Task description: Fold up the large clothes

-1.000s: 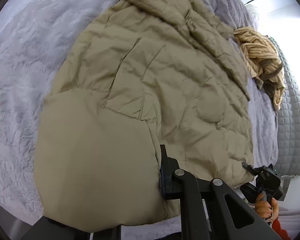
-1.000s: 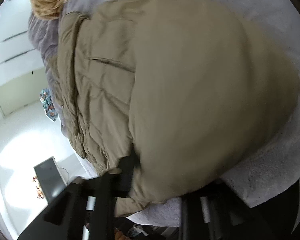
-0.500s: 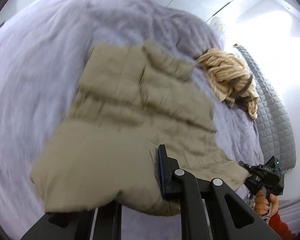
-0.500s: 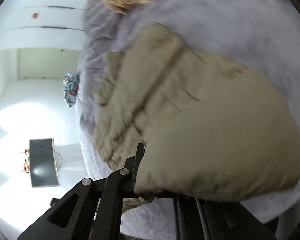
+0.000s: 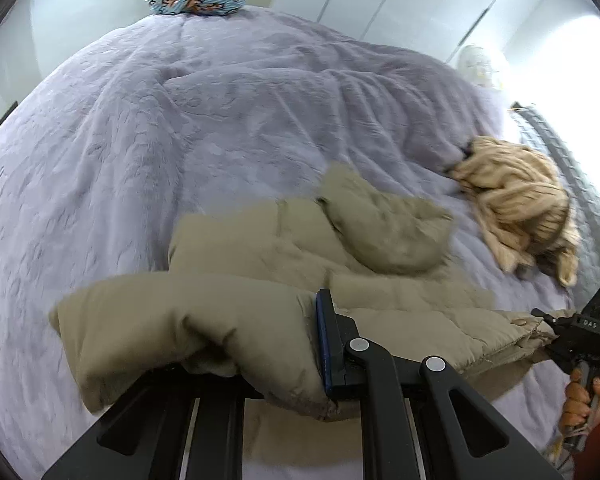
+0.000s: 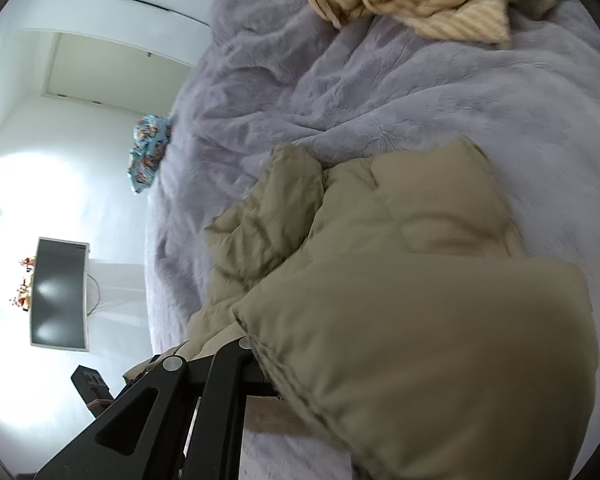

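Both grippers, left gripper (image 5: 260, 344) and right gripper (image 6: 284, 364), pinching khaki puffer jacket (image 5: 340, 256) hem, folding it over; next laying it flat on purple blanket (image 5: 180, 120)

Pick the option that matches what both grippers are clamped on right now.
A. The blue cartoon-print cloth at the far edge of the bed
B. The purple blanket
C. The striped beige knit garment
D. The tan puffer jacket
D. The left gripper and the right gripper each pinch an edge of the tan puffer jacket, holding that edge above the purple blanket; the knit garment lies untouched.
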